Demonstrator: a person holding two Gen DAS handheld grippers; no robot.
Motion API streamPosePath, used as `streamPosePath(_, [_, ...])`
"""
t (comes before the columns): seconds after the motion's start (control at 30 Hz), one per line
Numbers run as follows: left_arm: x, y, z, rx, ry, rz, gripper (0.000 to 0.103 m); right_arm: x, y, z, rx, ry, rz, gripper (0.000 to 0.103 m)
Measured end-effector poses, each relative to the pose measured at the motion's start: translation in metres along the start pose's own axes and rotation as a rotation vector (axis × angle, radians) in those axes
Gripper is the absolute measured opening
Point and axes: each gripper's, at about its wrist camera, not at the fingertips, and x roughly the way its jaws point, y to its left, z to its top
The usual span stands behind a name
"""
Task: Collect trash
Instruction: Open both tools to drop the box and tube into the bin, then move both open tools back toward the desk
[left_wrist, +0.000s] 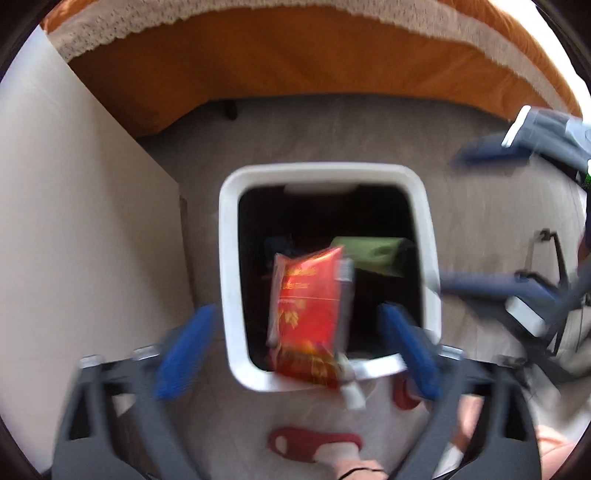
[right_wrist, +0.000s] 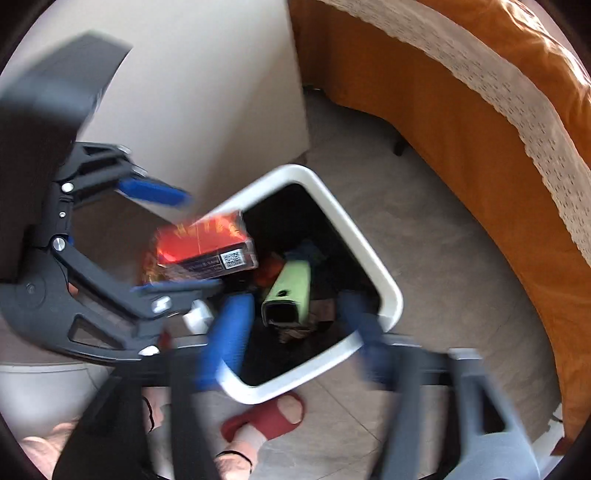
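Note:
A red snack packet (left_wrist: 308, 314) hangs free in the air over the open white trash bin (left_wrist: 229, 258), between the wide-apart blue fingers of my left gripper (left_wrist: 295, 354), which is open. The packet also shows in the right wrist view (right_wrist: 207, 247), between the left gripper's fingers (right_wrist: 155, 192). A green carton (right_wrist: 290, 291) lies inside the bin (right_wrist: 369, 251). My right gripper (right_wrist: 295, 332) is open and empty above the bin's near rim. It also shows in the left wrist view (left_wrist: 480, 218) at the right edge.
A bed with an orange cover (right_wrist: 461, 140) and lace trim stands beside the bin. A white cabinet side (left_wrist: 74, 221) stands on the left. The person's feet in red slippers (right_wrist: 269, 417) stand on the grey tiled floor next to the bin.

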Motion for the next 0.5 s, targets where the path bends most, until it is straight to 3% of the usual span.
streamPosePath(0.1, [-0.001, 0.008, -0.003, -0.018, 0.002, -0.028, 0.098, 0.001, -0.007, -0.002, 0.026, 0.032, 0.007, 0.099])
streamPosePath(0.2, [-0.011, 0.009, -0.003, 0.017, -0.011, 0.006, 0.098, -0.004, -0.006, 0.001, 0.012, 0.032, -0.018, 0.099])
streamPosePath(0.5, [-0.056, 0.015, 0.005, 0.016, -0.046, 0.009, 0.098, -0.034, 0.012, 0.010, -0.014, 0.023, -0.036, 0.099])
